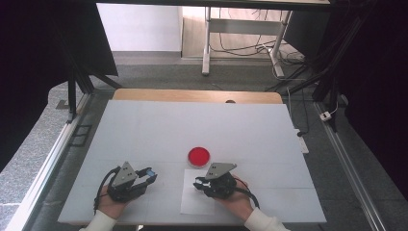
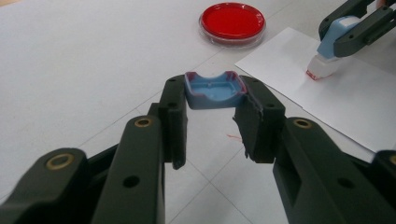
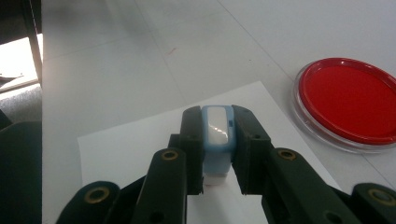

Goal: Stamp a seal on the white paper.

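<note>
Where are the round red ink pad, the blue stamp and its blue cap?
Round red ink pad [image 2: 232, 20], left gripper view, red centre.
Blue stamp [image 3: 217, 133], right gripper view, top face.
Blue cap [image 2: 215, 90], left gripper view, hollow inside.

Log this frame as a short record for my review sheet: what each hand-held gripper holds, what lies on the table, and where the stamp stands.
left hand-held gripper: shut on a blue stamp cap, open side up, above the table
right hand-held gripper: shut on a blue stamp
stamp position: upright, base on the white paper sheet, red mark at its foot
red ink pad: round, uncovered, on the table beyond the paper
table: white surface
</note>
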`<state>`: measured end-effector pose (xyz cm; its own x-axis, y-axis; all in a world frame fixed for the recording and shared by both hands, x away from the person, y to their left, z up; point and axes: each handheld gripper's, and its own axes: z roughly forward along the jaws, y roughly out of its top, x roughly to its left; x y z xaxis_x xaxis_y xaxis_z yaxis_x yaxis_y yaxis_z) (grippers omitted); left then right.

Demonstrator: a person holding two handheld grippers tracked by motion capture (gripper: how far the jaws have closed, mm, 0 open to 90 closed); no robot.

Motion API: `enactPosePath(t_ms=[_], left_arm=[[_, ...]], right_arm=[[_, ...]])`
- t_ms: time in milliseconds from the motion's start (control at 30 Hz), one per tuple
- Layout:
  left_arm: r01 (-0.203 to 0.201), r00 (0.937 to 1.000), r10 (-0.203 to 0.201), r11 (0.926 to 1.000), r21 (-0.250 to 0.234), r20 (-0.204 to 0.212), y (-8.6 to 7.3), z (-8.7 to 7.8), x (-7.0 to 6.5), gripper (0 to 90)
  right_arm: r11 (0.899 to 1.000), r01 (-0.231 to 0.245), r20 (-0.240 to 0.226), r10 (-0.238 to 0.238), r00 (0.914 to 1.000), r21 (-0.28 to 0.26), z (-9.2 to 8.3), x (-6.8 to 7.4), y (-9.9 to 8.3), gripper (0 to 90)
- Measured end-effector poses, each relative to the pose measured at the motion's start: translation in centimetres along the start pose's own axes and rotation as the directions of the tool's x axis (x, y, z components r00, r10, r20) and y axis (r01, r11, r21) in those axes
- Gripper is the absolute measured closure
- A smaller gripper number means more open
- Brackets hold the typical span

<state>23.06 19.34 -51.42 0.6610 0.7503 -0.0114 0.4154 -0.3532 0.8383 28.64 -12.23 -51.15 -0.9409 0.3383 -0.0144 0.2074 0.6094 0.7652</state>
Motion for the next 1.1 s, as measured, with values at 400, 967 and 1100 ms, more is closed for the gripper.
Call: enactPosePath(t_ms=[400,967,1100], left_arm=[[-0.003,1.0,0.003,1.0,0.003,-0.002,0.02,0.02,-0.05,64.6],[-0.007,1.0,0.007,1.0,0.005,-0.002,0.05,0.05,-0.21,64.5],[-0.005,1.0,0.005,1.0,0.006,-0.005,0.04,0.04,-0.17,64.5]], right_arm=[[1.0,0.009,0.002,-0.009,1.0,0.019,0.06,0.08,0.04,74.7],[0.998,0.025,0.022,-0.026,0.9994,0.056,0.37,0.41,0.1,75.5],[0.998,0.027,0.021,-0.028,0.9994,0.057,0.39,0.41,0.11,75.5]])
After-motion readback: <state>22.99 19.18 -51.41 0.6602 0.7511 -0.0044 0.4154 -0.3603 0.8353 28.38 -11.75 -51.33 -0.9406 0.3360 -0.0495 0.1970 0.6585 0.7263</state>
